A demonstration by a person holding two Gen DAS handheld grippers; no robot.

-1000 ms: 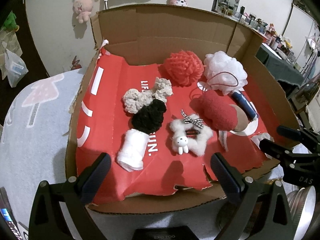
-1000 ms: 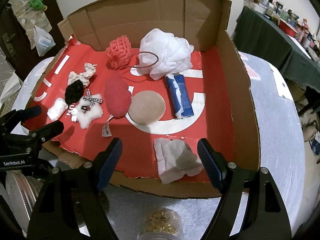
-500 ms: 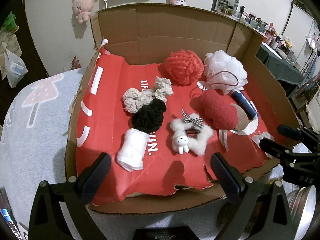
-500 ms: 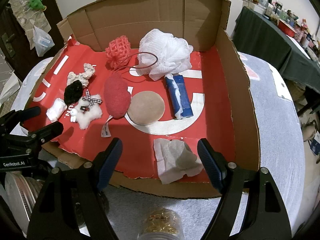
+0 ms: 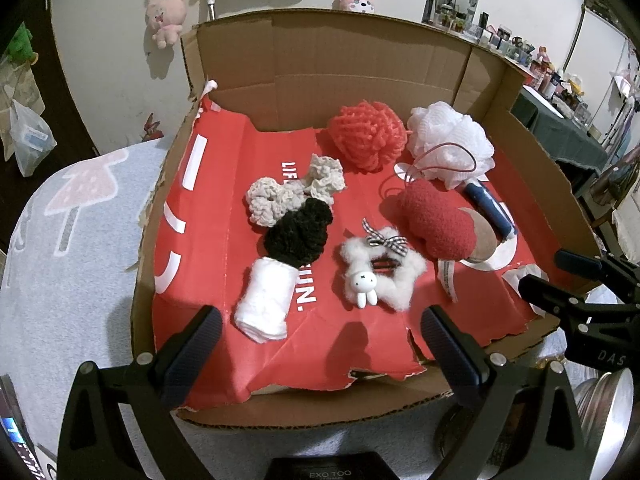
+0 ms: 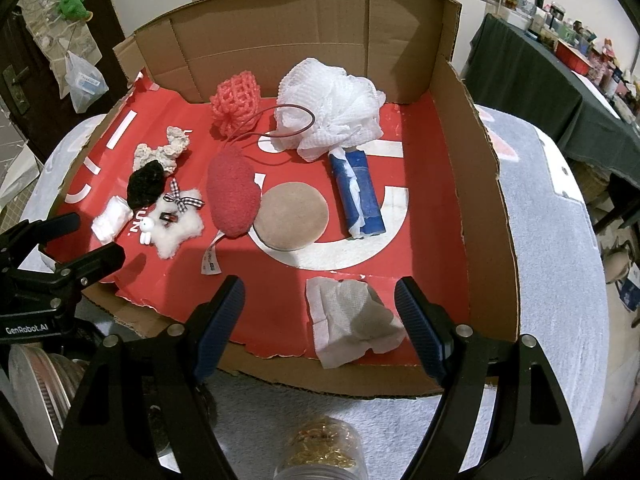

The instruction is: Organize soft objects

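Left wrist view: left tool (image 5: 316, 340) gapes wide and empty at the near edge of the cardboard box (image 5: 320, 68), just short of a white roll (image 5: 266, 300) and bunny clip (image 5: 378, 270). Right tool (image 6: 320, 316), likewise spread and empty, flanks a crumpled white cloth (image 6: 350, 320); beyond lie a tan pad (image 6: 291, 216) and white pouf (image 6: 330, 106).
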